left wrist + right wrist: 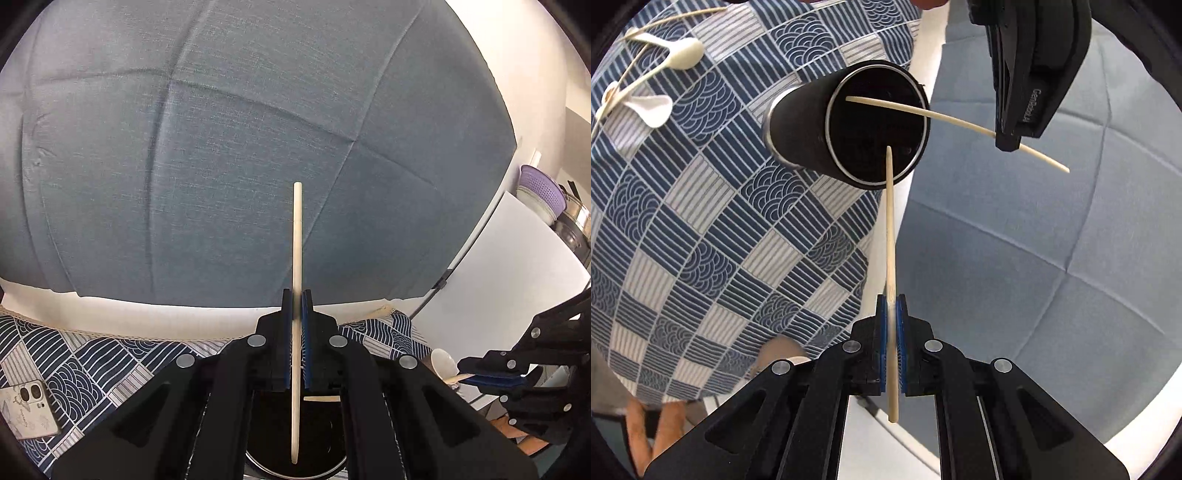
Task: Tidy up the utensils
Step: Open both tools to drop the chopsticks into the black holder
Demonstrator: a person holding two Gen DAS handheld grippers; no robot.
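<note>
Left claw (297,302): clamping tight on one pale chopstick (297,258) near its middle, thin tip dipping into the black cup (295,469) below, blunt end poking out ahead.
Right claw (891,306): pinching a second chopstick (890,229) toward its thick end, tip pointing down over the cup's (875,125) open mouth.
Where the sticks are: both are hanging over the cup's opening, each one gripped by a claw, neither let go yet (seen from the right wrist, the left one's tip is already crossing the rim).
How they will handle: I would judge them light, stiff and smooth, so likely to swivel between the pads if gripped off-centre; a hold close to the middle seems to be keeping them steady.
The cup: tall, dark, standing on the patterned cloth (701,229) close to the bench edge; it looks narrow and could tip if a stick levers against the rim.
Still waiting: two pale spoons (683,53) and more chopsticks (631,85) are lying crossed on the cloth, well apart from the cup.
Other things: a phone (27,410) is lying on the cloth; a blue-grey cushioned surface (221,147) is filling the background.
In the way: the two claws are crowding the same small opening, so the sticks may knock each other.
</note>
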